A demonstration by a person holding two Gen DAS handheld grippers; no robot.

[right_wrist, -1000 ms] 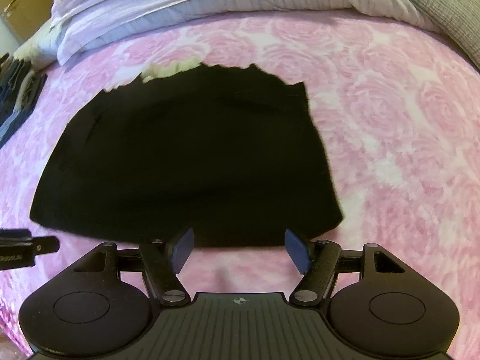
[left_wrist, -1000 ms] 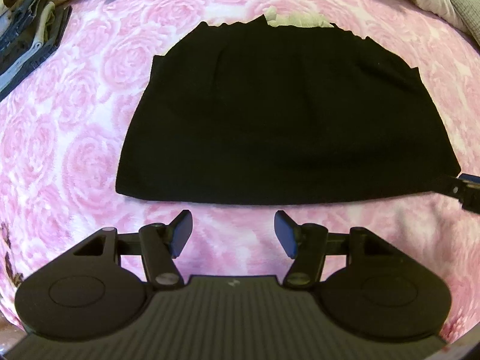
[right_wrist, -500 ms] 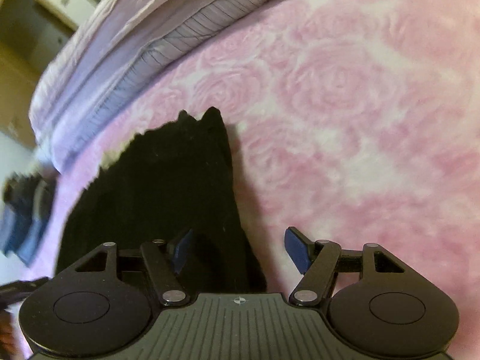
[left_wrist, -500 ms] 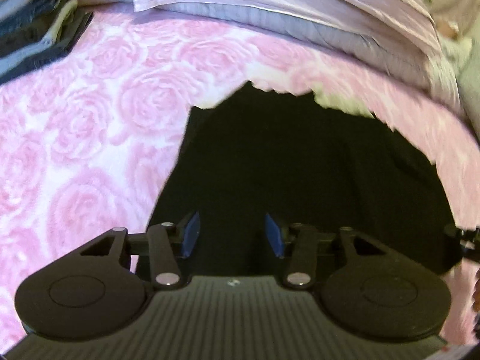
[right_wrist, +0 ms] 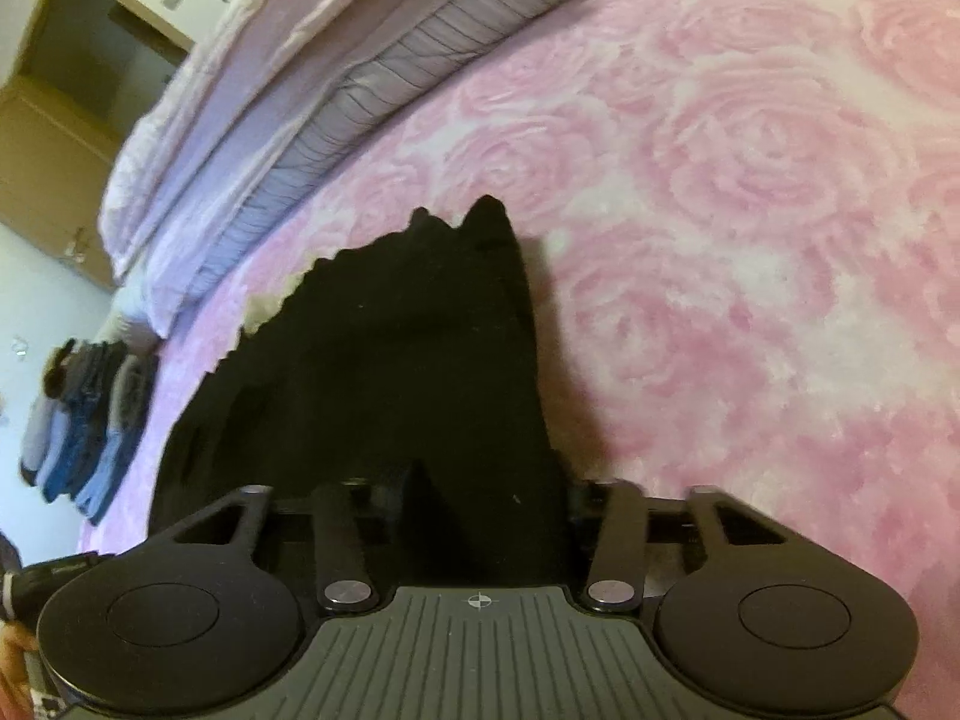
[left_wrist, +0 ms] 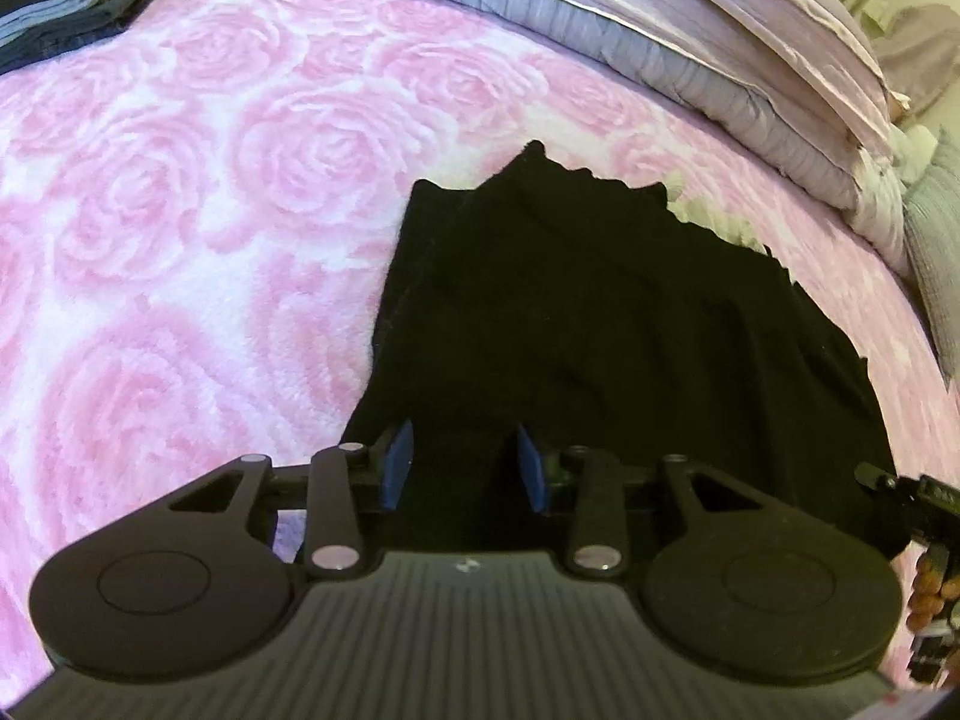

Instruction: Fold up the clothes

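Black garment [left_wrist: 600, 324] lies flat on the pink rose blanket [left_wrist: 210, 228], w/ its gathered edge toward the pillows [left_wrist: 690, 42] and its wide hem toward the camera, i.e. spread out so a fold can start from the hem.

Left gripper [left_wrist: 465, 468] sits over the hem corner farthest from the pillows on the side nearer the folded clothes stack [left_wrist: 66, 6]. Its jaws have just been closing; black cloth bunches up between the blue pads [left_wrist: 397, 462], but they stand a bit apart and I can't tell if they pinch yet.

Right gripper [right_wrist: 486, 510] is at the opposite hem corner, away from the stack. Jaws have just been closing here too; cloth rises in a peak between them and fills the gap, so it looks clamped on the garment.

One tool per hem corner probably means both corners get lifted together toward the pillow-side edge, keeping the fold square.
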